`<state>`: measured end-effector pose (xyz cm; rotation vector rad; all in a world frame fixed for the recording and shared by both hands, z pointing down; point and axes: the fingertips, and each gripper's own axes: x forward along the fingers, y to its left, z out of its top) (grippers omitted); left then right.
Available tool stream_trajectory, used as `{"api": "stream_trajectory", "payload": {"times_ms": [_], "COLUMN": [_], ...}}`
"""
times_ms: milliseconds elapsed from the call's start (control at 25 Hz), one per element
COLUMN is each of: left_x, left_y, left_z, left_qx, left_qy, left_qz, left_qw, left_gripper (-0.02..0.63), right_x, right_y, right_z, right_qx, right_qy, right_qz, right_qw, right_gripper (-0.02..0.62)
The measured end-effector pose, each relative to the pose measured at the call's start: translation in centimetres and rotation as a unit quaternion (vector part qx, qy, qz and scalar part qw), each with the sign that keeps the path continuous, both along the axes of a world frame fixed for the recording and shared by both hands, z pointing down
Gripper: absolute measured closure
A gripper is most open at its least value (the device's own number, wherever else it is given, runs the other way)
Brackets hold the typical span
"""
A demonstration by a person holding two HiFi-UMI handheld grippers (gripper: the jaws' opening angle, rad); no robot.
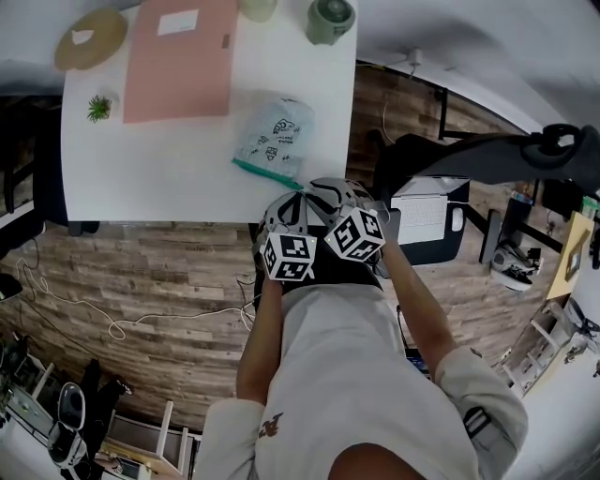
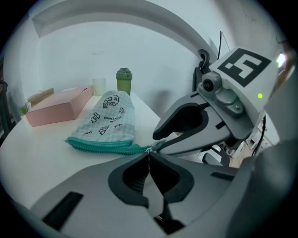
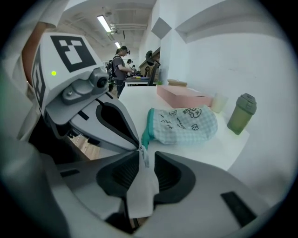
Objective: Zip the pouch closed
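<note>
A pale green checked pouch (image 1: 274, 136) (image 2: 109, 121) (image 3: 186, 123) lies near the white table's (image 1: 150, 169) front edge, its teal zipper (image 2: 102, 148) (image 3: 146, 128) facing me. Both grippers meet at the zipper's near corner, tip to tip. My left gripper (image 1: 292, 192) (image 2: 149, 154) is shut, its jaws closed flat on the teal zipper end. My right gripper (image 1: 314, 187) (image 3: 141, 155) pinches the small metal zipper pull (image 3: 141, 151) between its pads. The grippers' bodies hide that corner in the head view.
A pink box (image 1: 178, 56) (image 2: 58, 106) and a green bottle (image 1: 330, 19) (image 3: 241, 114) stand at the table's back, with a white cup (image 2: 98, 86), a small plant (image 1: 98, 108) and a round wooden disc (image 1: 89, 39). A person (image 3: 120, 62) stands far off.
</note>
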<state>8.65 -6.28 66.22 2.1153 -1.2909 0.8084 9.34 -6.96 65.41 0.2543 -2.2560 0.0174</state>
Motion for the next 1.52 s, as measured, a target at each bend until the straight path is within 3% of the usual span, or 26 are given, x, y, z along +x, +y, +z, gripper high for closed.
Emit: {"api": "stream_trajectory", "payload": {"times_ms": [160, 600, 1520], "left_x": [-0.1, -0.2, -2.4], "left_y": [-0.1, -0.1, -1.1], "left_z": [-0.3, -0.1, -0.3], "left_qx": [0.001, -0.003, -0.005], "left_qy": [0.002, 0.005, -0.003], "left_qz": [0.012, 0.036, 0.026], "left_qw": [0.9999, 0.9993, 0.9996], "left_gripper": [0.607, 0.607, 0.607], "right_x": [-0.3, 0.3, 1.3], "right_y": [0.1, 0.4, -0.3], "right_z": [0.0, 0.3, 0.2], "right_qx": [0.011, -0.020, -0.020], "right_qy": [0.004, -0.001, 0.007], "right_qz": [-0.006, 0.019, 0.054], "right_qw": [1.000, 1.000, 0.998], "right_gripper": [0.574, 0.578, 0.578]}}
